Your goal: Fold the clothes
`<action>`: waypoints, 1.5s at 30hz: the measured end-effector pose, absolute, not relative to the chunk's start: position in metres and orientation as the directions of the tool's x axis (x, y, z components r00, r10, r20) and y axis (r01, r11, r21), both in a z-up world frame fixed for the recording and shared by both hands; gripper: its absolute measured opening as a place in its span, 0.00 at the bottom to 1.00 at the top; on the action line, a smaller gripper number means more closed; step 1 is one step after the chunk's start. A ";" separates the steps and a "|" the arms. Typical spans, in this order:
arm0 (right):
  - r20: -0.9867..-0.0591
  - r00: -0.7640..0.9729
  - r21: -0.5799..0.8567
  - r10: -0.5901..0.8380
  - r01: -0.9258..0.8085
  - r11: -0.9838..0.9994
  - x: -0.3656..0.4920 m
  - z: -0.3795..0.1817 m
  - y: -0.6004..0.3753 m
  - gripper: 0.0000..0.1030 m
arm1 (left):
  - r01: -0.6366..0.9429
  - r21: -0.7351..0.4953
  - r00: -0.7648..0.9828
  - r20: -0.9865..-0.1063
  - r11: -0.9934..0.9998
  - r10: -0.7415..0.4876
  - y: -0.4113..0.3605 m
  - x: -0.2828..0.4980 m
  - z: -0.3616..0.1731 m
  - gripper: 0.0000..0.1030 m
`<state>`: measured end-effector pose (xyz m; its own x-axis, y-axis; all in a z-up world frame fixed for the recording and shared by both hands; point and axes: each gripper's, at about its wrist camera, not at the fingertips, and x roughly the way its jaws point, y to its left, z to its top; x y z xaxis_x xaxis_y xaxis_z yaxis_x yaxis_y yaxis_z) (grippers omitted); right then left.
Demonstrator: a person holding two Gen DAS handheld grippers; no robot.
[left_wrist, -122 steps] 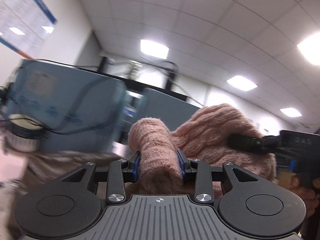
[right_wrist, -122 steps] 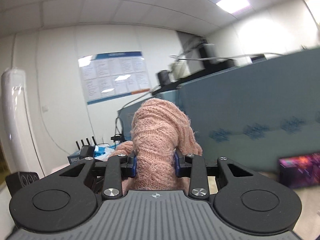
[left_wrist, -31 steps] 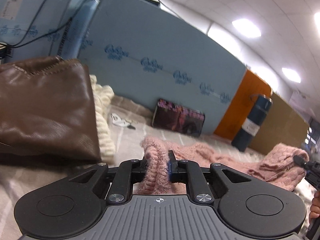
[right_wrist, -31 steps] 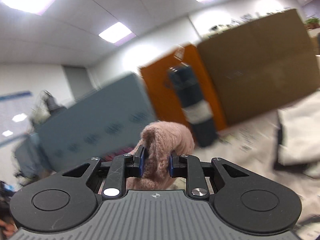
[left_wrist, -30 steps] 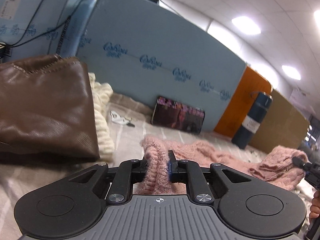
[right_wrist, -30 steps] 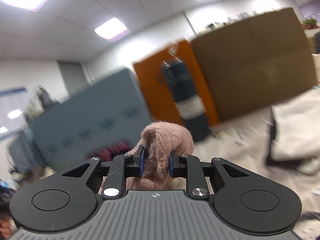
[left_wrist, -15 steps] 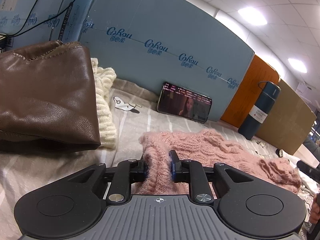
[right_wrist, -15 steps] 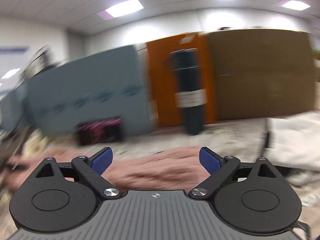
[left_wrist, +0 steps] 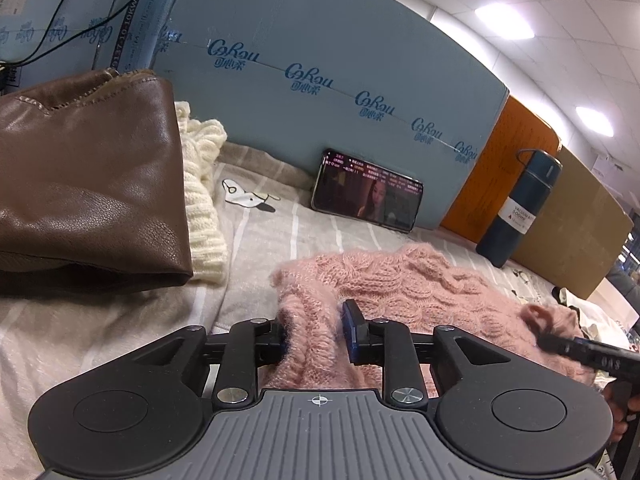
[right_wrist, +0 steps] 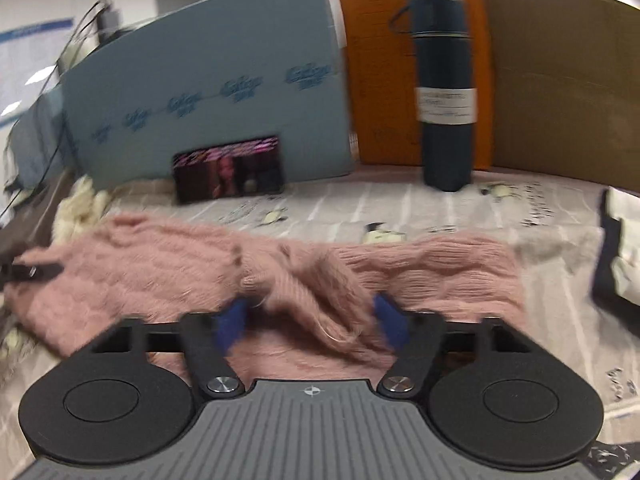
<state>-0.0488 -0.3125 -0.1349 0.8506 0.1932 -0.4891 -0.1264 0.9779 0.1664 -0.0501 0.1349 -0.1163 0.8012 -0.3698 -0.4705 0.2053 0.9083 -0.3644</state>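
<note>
A pink knitted sweater [left_wrist: 400, 280] lies spread across the striped bedsheet [left_wrist: 280, 224]; it also shows in the right wrist view [right_wrist: 160, 264]. My left gripper [left_wrist: 316, 332] holds a bunch of the sweater's left end between its pads, which stand a little apart. My right gripper [right_wrist: 308, 320] is open, its blue pads [right_wrist: 390, 320] wide on either side of a raised fold of the sweater. The right gripper's fingers also show in the left wrist view [left_wrist: 576, 350] at the sweater's right end.
A brown leather garment [left_wrist: 84, 184] lies on a cream knit [left_wrist: 204, 216] at the left. A phone [left_wrist: 366, 196] leans on a blue foam board [left_wrist: 320, 80]. A dark flask [right_wrist: 444, 88] stands by orange and cardboard panels. White and dark items [right_wrist: 620, 252] lie at the right.
Both grippers came down from the air and laid the sweater on the bed. The right gripper opened and let go of the sweater. The left gripper's pads have widened slightly.
</note>
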 end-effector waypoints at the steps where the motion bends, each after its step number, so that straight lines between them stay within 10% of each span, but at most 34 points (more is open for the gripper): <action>1: -0.482 0.857 0.178 0.179 -0.105 0.978 -0.048 -0.133 -0.317 0.34 | 0.207 -0.361 0.801 -0.471 0.909 -0.370 0.134 -0.050 -0.117 0.24; 3: -0.451 0.878 0.217 0.161 -0.067 0.974 -0.050 -0.130 -0.330 0.19 | 0.211 -0.354 0.800 -0.473 0.911 -0.369 0.133 -0.050 -0.117 0.24; 13: -0.204 0.974 0.381 -0.102 0.174 0.908 -0.094 -0.099 -0.411 0.16 | 0.210 -0.352 0.801 -0.473 0.912 -0.367 0.133 -0.049 -0.118 0.22; 25: -0.316 0.908 0.447 -0.274 0.397 0.802 -0.113 -0.111 -0.459 0.15 | 0.197 -0.324 0.821 -0.461 0.925 -0.337 0.134 -0.052 -0.115 0.25; 31: -0.436 0.785 0.326 -0.441 0.594 0.735 -0.105 -0.119 -0.464 0.48 | 0.181 -0.245 0.888 -0.376 0.953 -0.265 0.135 -0.064 -0.096 0.57; 38: -0.226 0.859 0.384 -0.460 0.512 0.768 -0.133 -0.107 -0.453 0.67 | 0.477 0.173 0.874 -0.197 0.862 -0.444 0.101 -0.077 -0.064 0.91; 45: -0.198 0.980 0.546 -0.005 0.115 0.830 -0.123 -0.112 -0.451 0.81 | 0.742 0.232 0.660 -0.420 0.629 -0.623 0.063 -0.025 -0.069 0.92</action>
